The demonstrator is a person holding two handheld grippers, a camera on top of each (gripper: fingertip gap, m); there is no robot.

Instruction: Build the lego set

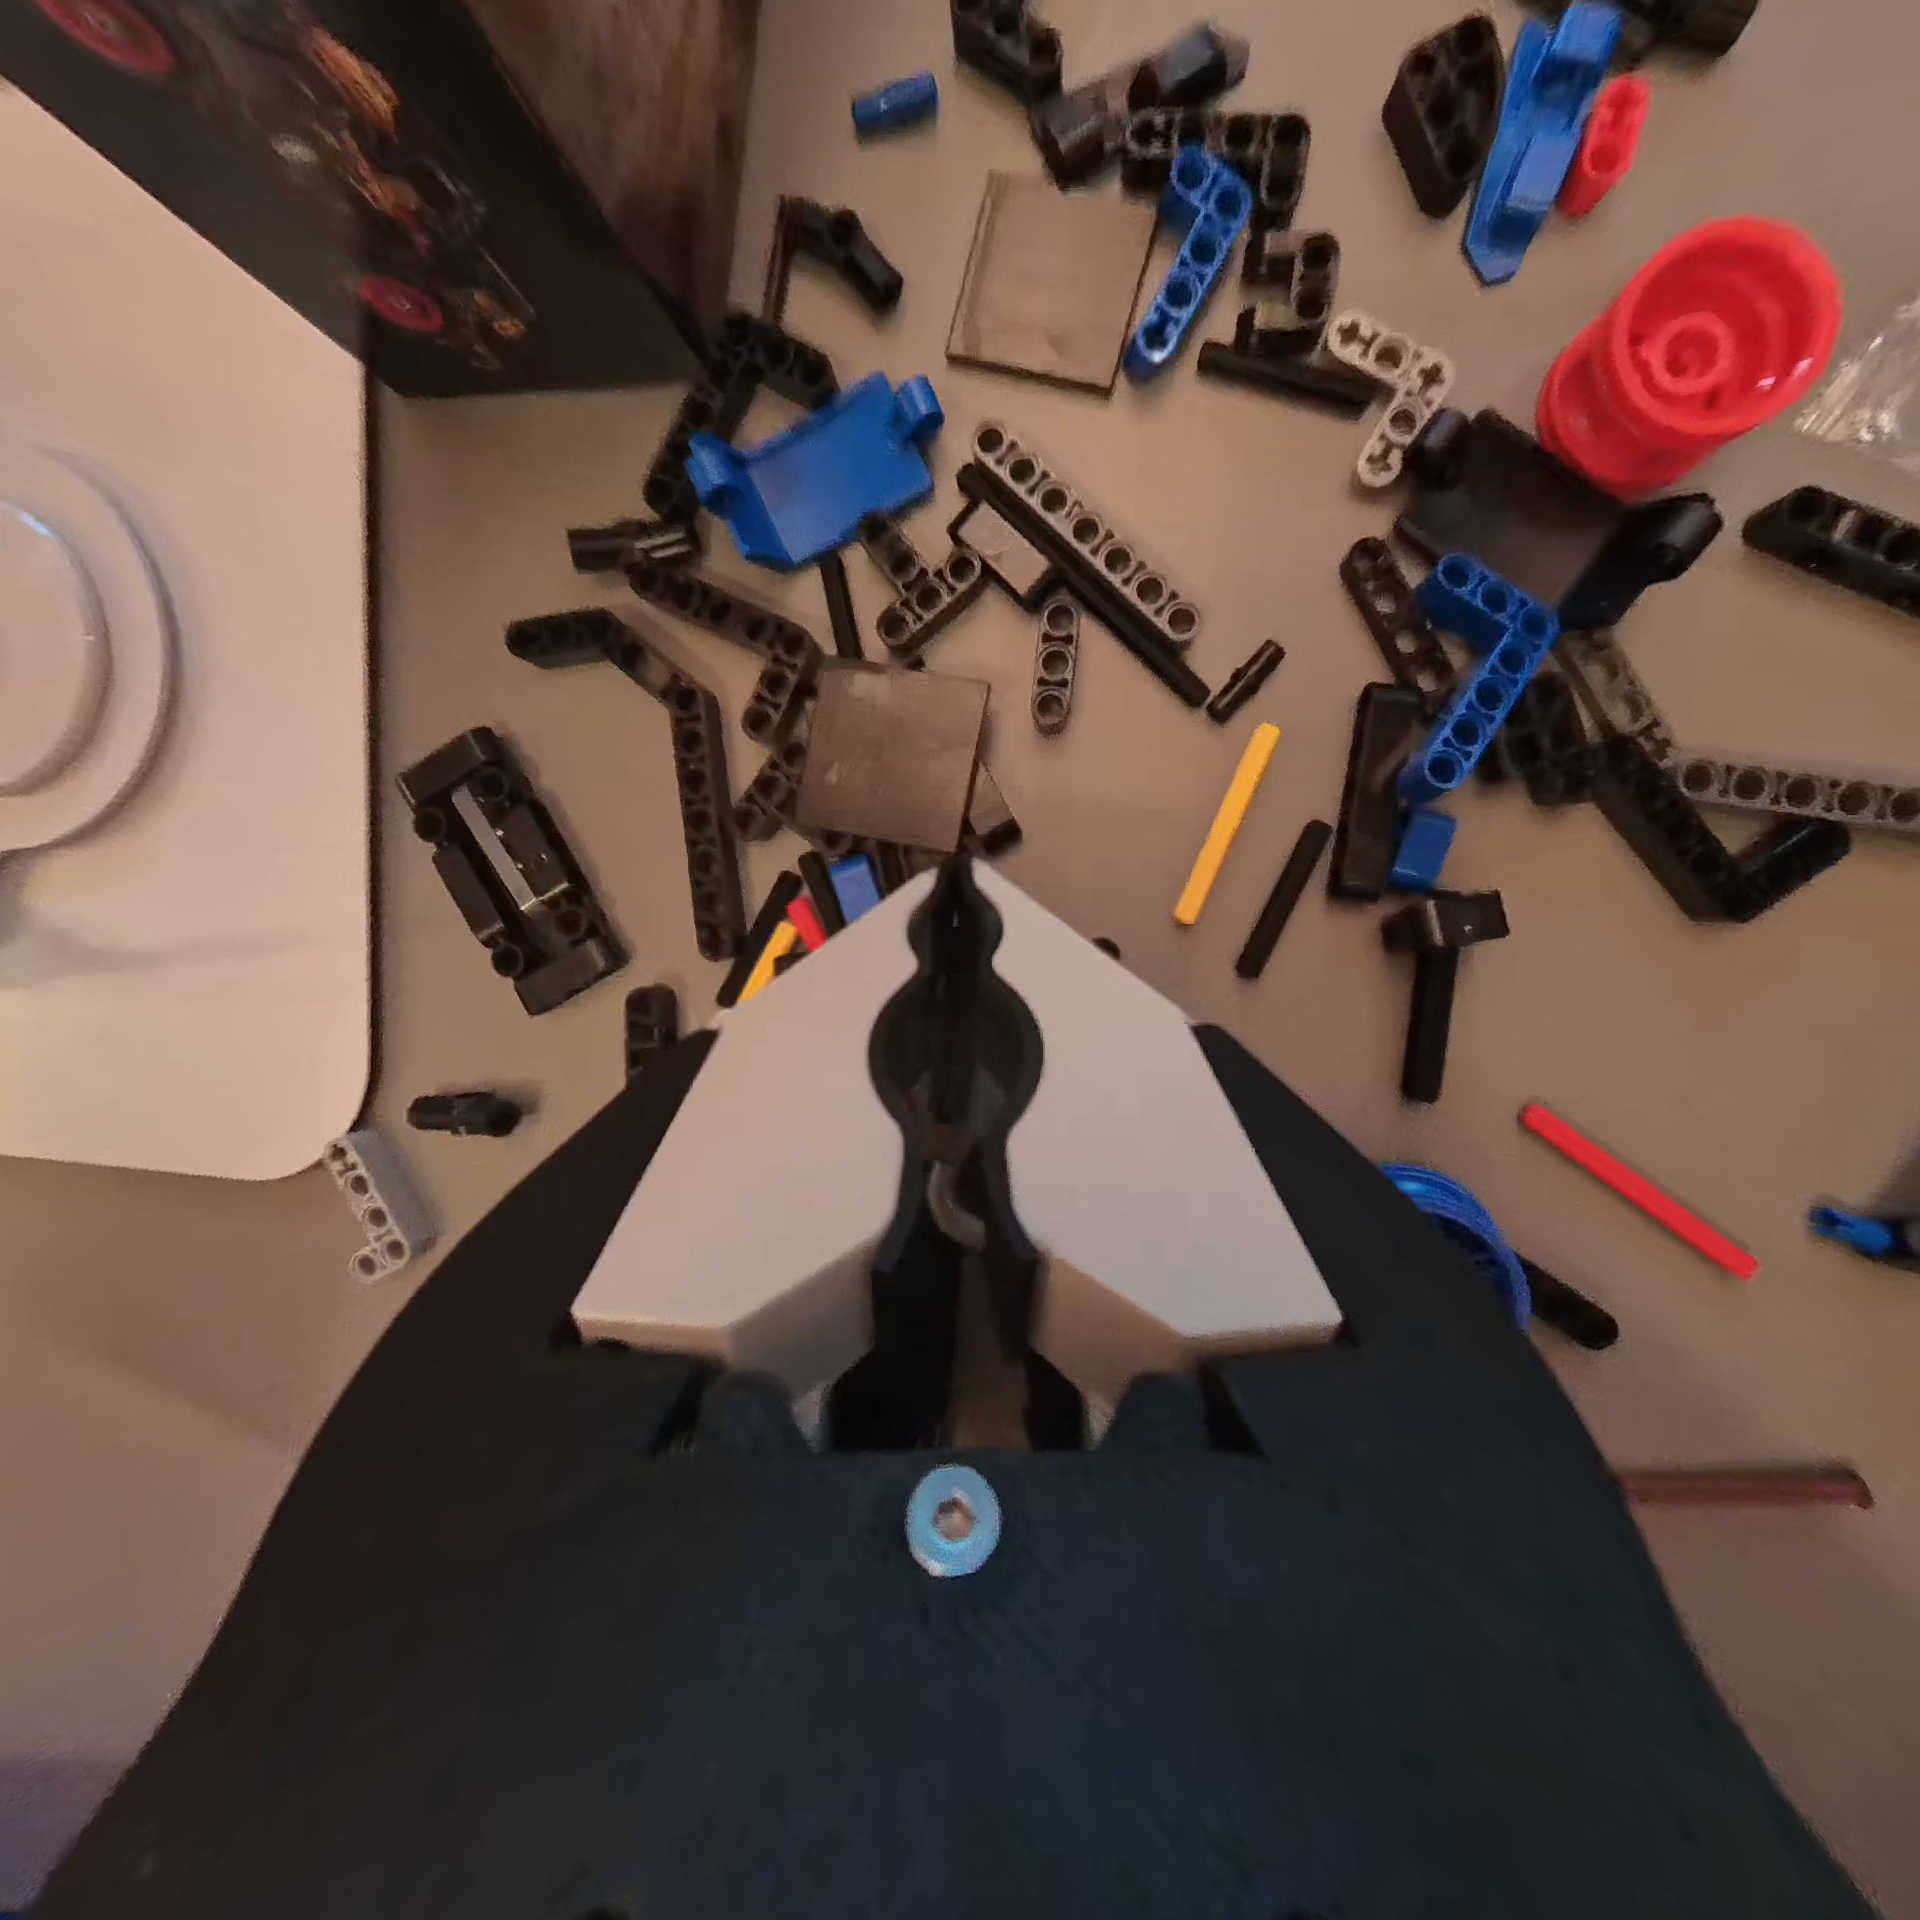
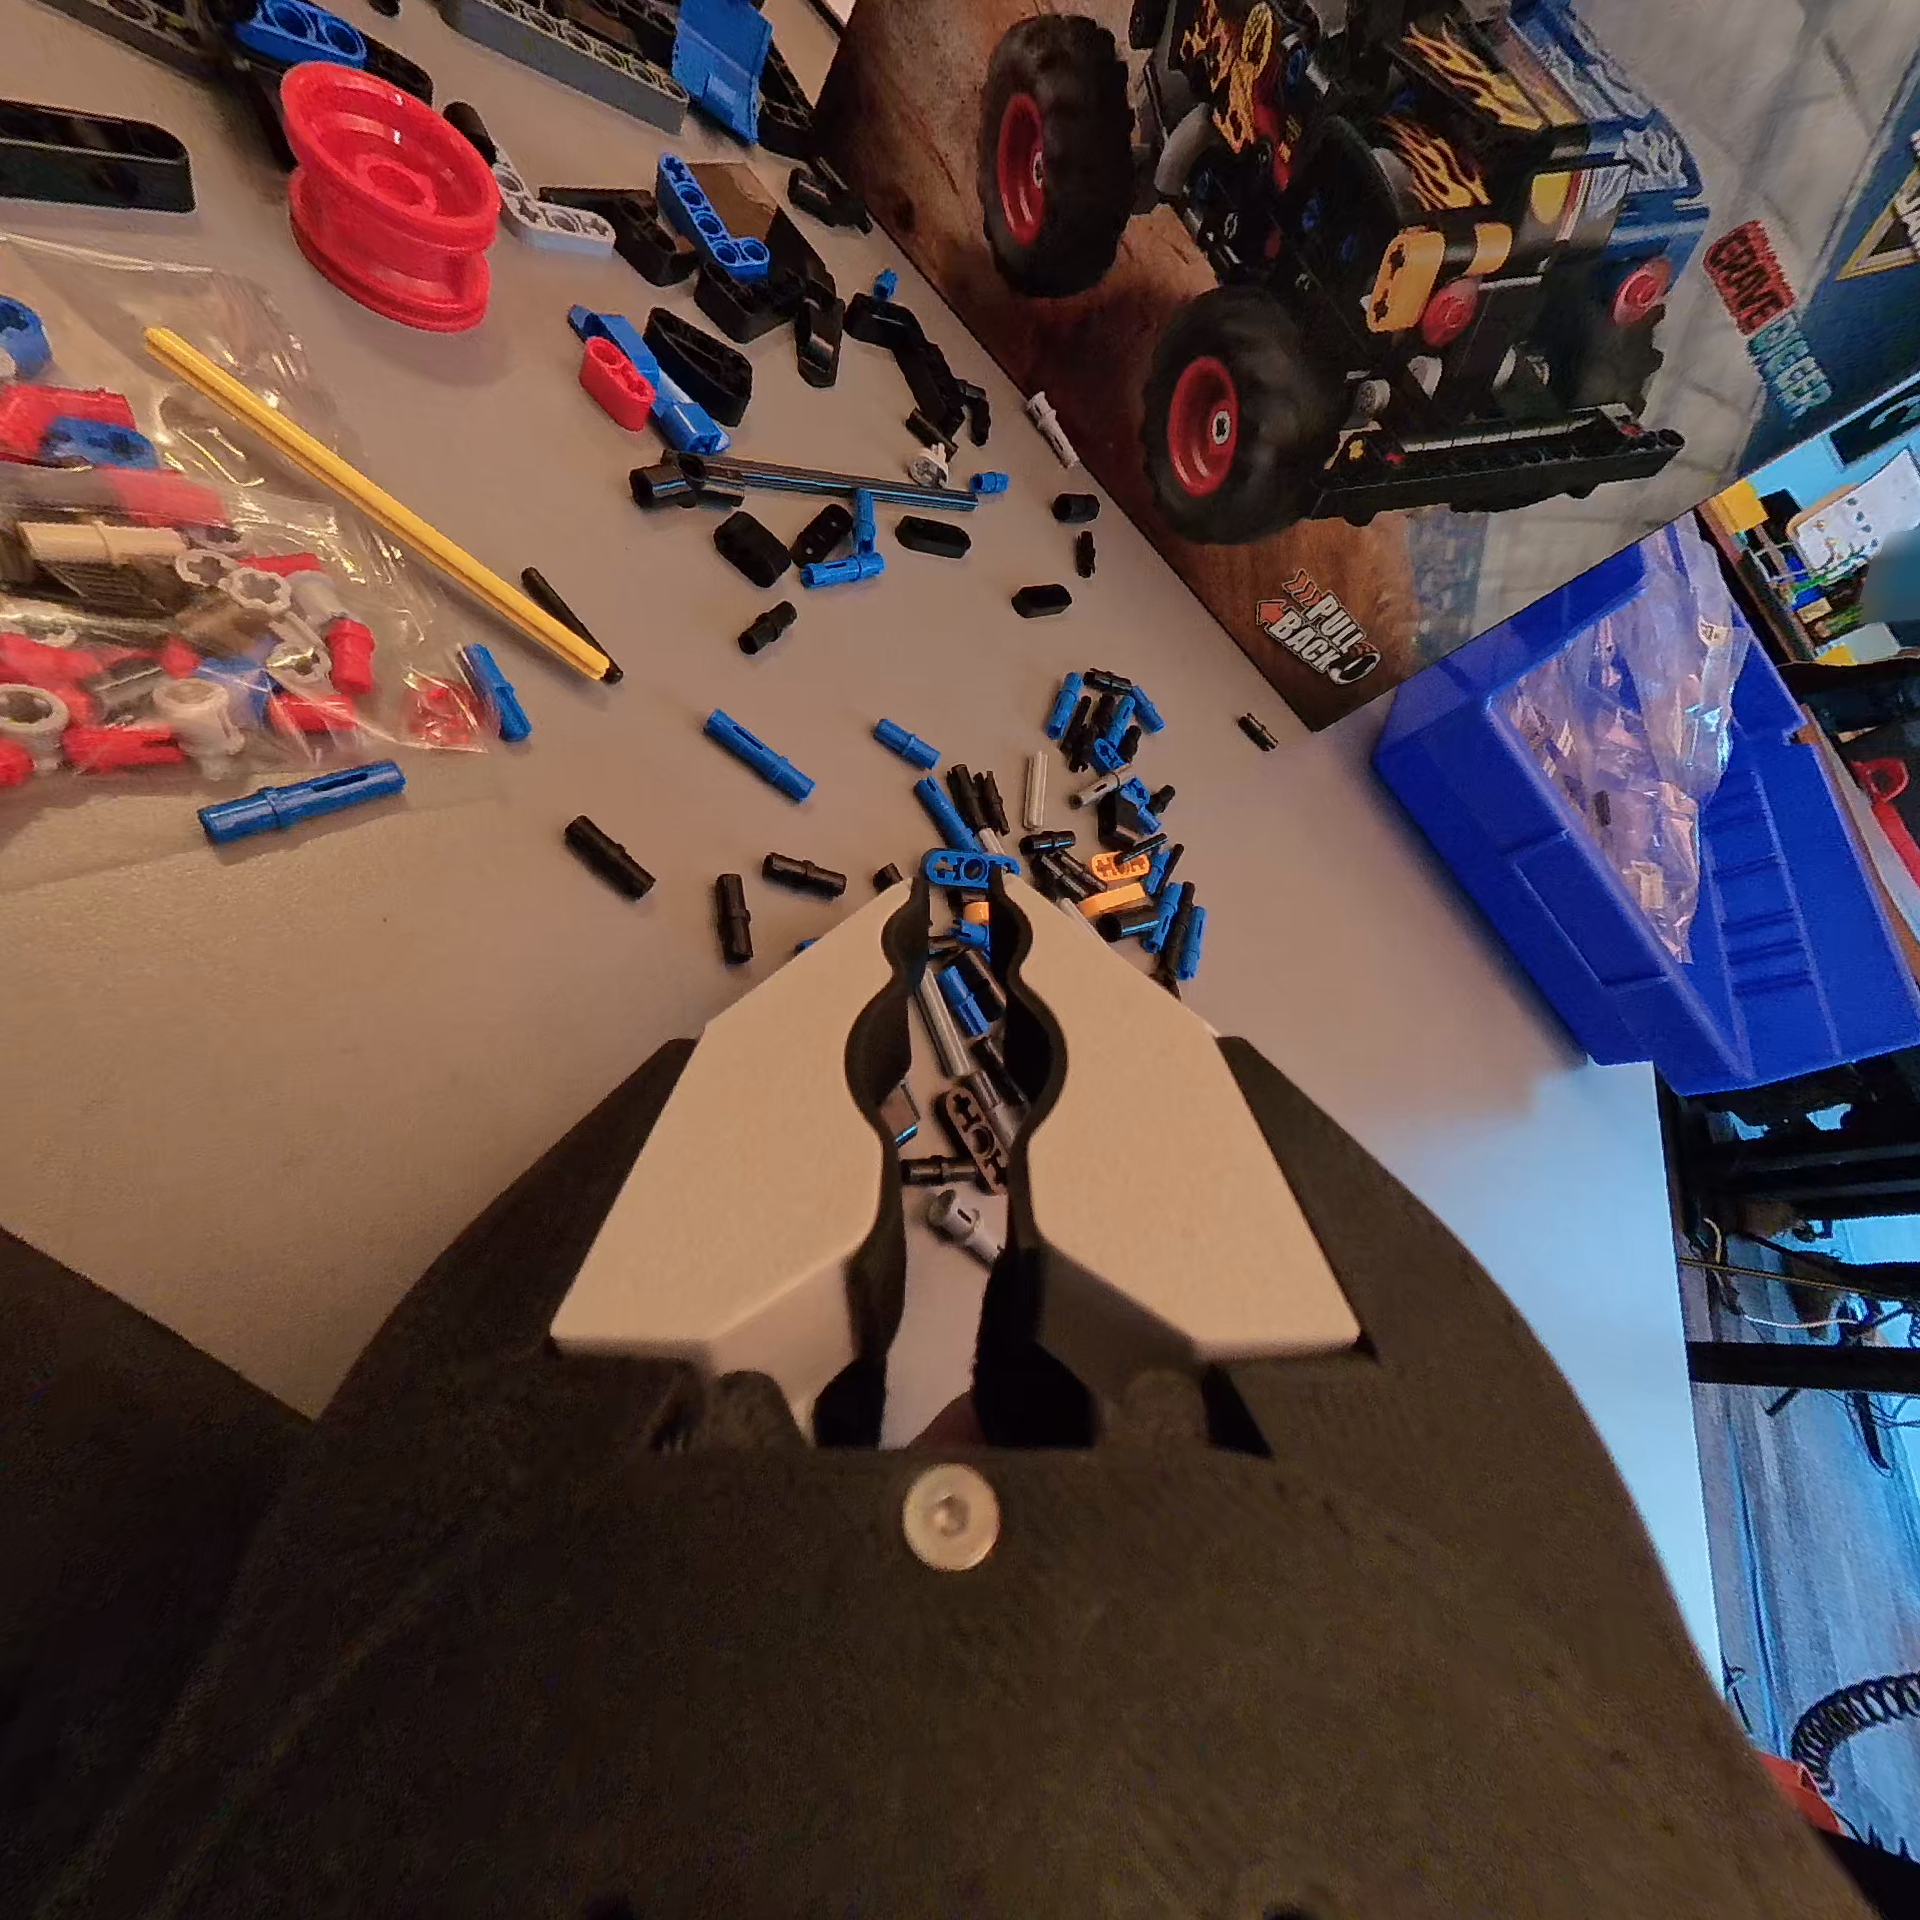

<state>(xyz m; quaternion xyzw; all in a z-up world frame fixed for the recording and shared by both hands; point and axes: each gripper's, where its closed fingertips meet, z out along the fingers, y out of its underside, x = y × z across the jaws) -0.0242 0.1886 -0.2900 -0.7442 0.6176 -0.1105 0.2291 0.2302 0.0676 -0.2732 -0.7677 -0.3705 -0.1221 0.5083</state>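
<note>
Right tool (image 2: 961, 883) pinching small blue connector (image 2: 966, 864) at tips; left tool (image 1: 956, 883) closed, empty. Better lifting straight, slowly.

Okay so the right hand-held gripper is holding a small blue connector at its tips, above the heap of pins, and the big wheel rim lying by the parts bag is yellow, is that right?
Not quite: the wheel rim is red, not yellow, as the right wrist view shows. The rest stands: the right hand-held gripper pinches a small blue connector at its tips above the heap of pins, and the rim lies by the parts bag.
</note>
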